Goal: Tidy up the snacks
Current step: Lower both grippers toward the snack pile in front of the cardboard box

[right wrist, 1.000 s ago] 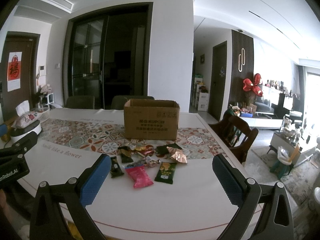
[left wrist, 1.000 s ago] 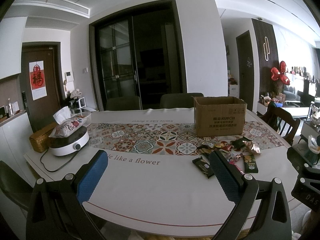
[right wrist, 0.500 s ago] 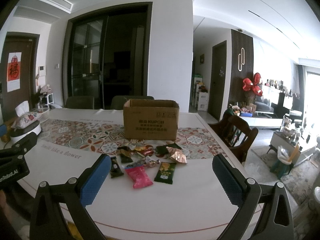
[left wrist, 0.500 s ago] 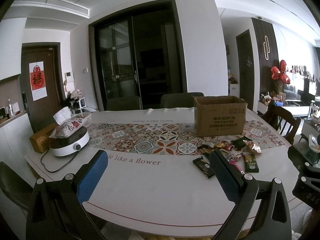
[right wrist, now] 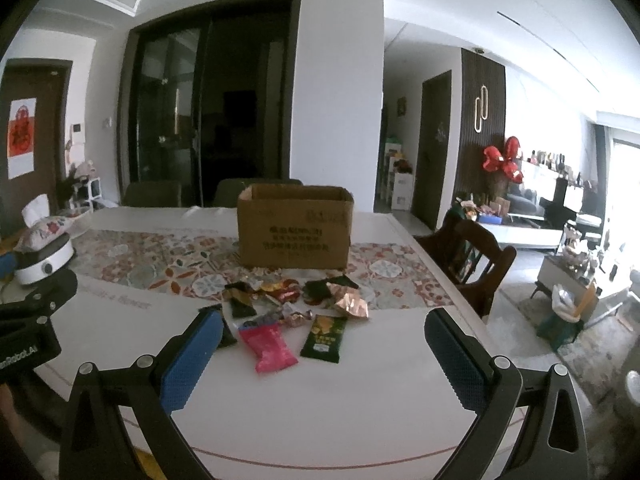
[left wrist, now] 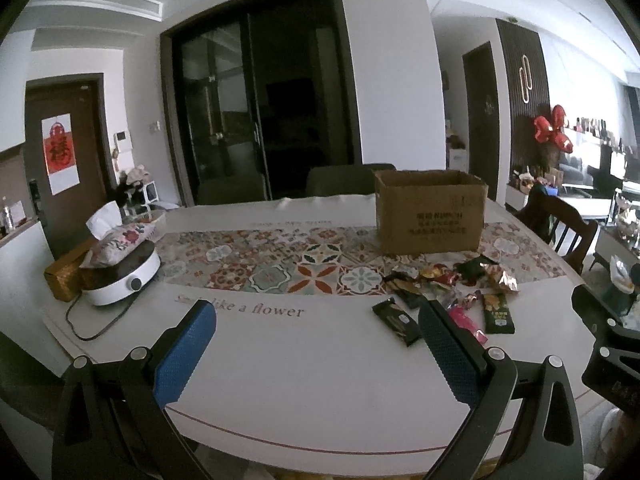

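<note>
Several snack packets lie in a loose pile on the white table in front of an open cardboard box (right wrist: 294, 227), which also shows in the left wrist view (left wrist: 430, 212). Nearest are a pink packet (right wrist: 269, 347), a green packet (right wrist: 325, 337) and a dark packet (left wrist: 396, 320). A crumpled copper wrapper (right wrist: 352, 305) lies behind them. My right gripper (right wrist: 322, 354) is open and empty, low over the near table edge, just short of the pink packet. My left gripper (left wrist: 318, 344) is open and empty, to the left of the pile.
A white round cooker (left wrist: 122, 276) with a floral tissue pouch (left wrist: 116, 240) on it stands at the table's left, its cord trailing forward. A patterned runner (left wrist: 280, 264) crosses the table. A wooden chair (right wrist: 472, 264) stands at the right side. Dark chairs stand behind the table.
Both grippers have moved forward, toward the table and the snack pile. The packets and box have not moved. Both stay open.
</note>
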Available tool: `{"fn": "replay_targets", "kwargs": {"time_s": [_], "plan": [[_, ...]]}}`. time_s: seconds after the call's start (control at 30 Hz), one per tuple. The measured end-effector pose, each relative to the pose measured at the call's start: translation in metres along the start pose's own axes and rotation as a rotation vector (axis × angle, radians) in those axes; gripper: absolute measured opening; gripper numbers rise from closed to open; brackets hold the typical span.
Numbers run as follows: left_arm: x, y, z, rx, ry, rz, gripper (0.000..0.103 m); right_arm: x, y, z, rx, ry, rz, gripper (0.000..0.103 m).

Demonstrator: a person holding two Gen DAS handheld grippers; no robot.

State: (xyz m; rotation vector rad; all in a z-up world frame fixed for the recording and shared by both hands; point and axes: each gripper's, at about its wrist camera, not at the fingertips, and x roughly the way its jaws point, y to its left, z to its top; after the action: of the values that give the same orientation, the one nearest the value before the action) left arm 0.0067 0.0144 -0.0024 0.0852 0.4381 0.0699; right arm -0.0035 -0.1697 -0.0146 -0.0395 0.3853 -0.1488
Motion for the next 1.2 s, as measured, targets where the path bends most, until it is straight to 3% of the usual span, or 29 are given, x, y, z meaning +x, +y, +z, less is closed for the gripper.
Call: {"fn": "replay_targets", "kwargs": {"time_s": [0.53, 0.77, 1.2], "plan": [[0.085, -0.037, 0.013, 0.037, 0.141, -0.048, 0.092, 0.085, -0.009, -0.002, 0.052, 0.148, 0.01, 0.102], [0.129, -0.049, 0.013, 0.021, 0.25, -0.078, 0.086, 0.132, -0.016, -0.007, 0.121, 0.252, -0.007, 0.098], [0.211, -0.074, -0.004, -0.019, 0.494, -0.13, 0.077, 0.201, -0.019, -0.028, 0.14, 0.432, -0.02, 0.088]]}}
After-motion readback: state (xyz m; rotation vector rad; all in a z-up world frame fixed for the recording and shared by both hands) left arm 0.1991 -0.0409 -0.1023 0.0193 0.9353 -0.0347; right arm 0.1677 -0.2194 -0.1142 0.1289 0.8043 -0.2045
